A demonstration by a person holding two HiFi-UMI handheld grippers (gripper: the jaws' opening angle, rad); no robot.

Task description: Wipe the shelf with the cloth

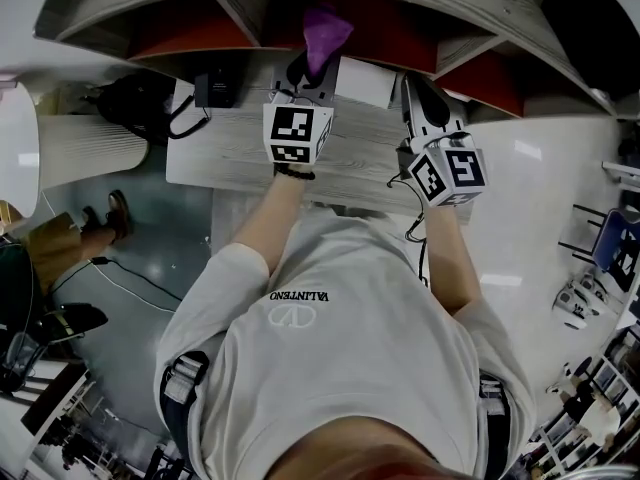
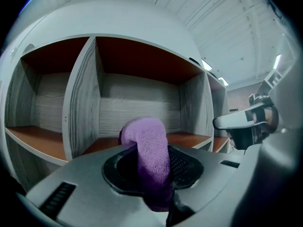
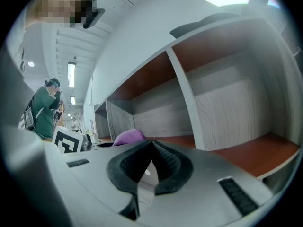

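Left gripper (image 2: 152, 174) clenched on purple cloth (image 2: 150, 143). Cloth stands up from jaws, top end curled over to left, in front of middle compartment of shelf (image 2: 137, 103), above its red-brown board. Cloth-to-board contact unclear. Right gripper (image 3: 150, 150) closed, jaw tips meeting, nothing between; held beside left one, facing shelf. Both over grey wood-grain desk (image 1: 240, 158).

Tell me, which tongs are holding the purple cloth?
The left tongs: they are shut on the purple cloth, while the right tongs are closed with nothing between them.
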